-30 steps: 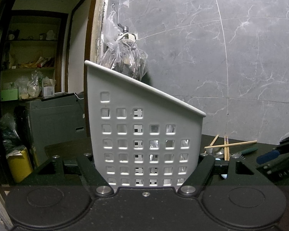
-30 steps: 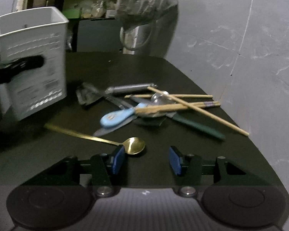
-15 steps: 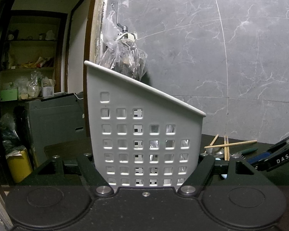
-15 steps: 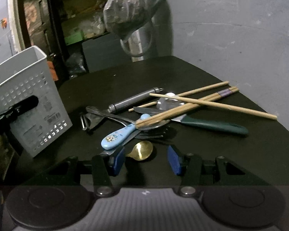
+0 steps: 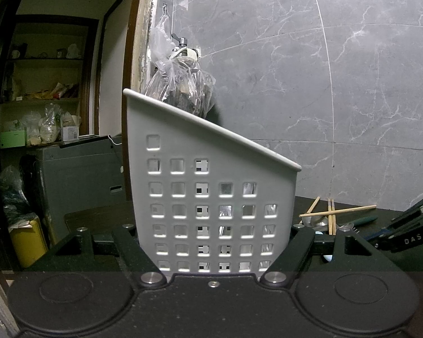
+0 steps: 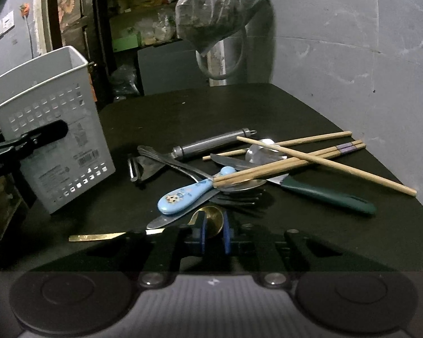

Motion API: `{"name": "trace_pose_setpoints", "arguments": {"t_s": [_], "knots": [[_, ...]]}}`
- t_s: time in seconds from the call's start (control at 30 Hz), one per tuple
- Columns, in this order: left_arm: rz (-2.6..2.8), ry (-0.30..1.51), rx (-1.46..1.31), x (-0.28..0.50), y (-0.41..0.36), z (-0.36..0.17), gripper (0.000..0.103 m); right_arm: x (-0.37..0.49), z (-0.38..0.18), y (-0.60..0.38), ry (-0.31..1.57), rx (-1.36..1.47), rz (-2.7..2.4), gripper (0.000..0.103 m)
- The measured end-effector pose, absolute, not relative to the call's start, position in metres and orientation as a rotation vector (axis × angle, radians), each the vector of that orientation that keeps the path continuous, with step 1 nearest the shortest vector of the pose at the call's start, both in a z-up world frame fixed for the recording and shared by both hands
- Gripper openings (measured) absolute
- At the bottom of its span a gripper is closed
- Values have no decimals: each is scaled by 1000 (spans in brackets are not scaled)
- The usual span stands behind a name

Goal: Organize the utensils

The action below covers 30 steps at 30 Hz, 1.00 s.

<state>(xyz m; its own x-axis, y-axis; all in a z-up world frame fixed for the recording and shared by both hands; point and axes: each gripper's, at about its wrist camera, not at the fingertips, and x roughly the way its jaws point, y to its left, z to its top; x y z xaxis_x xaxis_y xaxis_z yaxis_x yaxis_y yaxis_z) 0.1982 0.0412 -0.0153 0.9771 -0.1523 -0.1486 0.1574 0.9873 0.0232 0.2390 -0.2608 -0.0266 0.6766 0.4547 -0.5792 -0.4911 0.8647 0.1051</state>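
On the dark table [image 6: 268,107] the left gripper [image 5: 215,242] clamps the basket [image 5: 211,186] (tilted, presumably to receive utensils) while the right gripper [image 6: 213,235], its jaws just closing, pinches the gold spoon [image 6: 208,217].

a plastic bag [image 5: 180,90] hangs against the grey marble wall [image 5: 310,84].

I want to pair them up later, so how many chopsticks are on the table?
4. Two lie side by side across the spoon pile, one crosses over them diagonally, and one lies behind. More could be hidden under the pile.
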Motion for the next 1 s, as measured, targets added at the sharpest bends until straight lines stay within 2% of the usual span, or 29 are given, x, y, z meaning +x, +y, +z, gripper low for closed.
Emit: {"name": "trace_pose_setpoints", "arguments": {"t_s": [0.13,0.33,0.5,0.57,0.63,0.67,0.73,0.8,0.87,1.0], "knots": [[-157,147,36,198,41,-15,76,233,-26,-261,626,-52,546,6],[-156,147,35,198,41,-15,76,226,-25,-264,646,-37,597,6],[-154,147,35,198,41,-15,76,234,-25,-270,667,-40,700,20],[-154,147,36,198,41,-15,76,240,-25,-270,673,-66,780,43],[-155,147,35,198,41,-15,76,245,-25,-268,676,-123,864,54],[-154,147,35,198,42,-15,76,247,-25,-266,675,-154,896,54],[-154,148,35,199,42,-17,76,253,-27,-265,678,-200,944,52],[-154,146,34,200,42,-17,76,252,-26,-263,671,-249,959,41],[-154,145,33,200,42,-18,76,249,-27,-263,683,-250,983,20],[-156,145,35,199,43,-19,76,235,-28,-265,649,-279,964,17]]}}
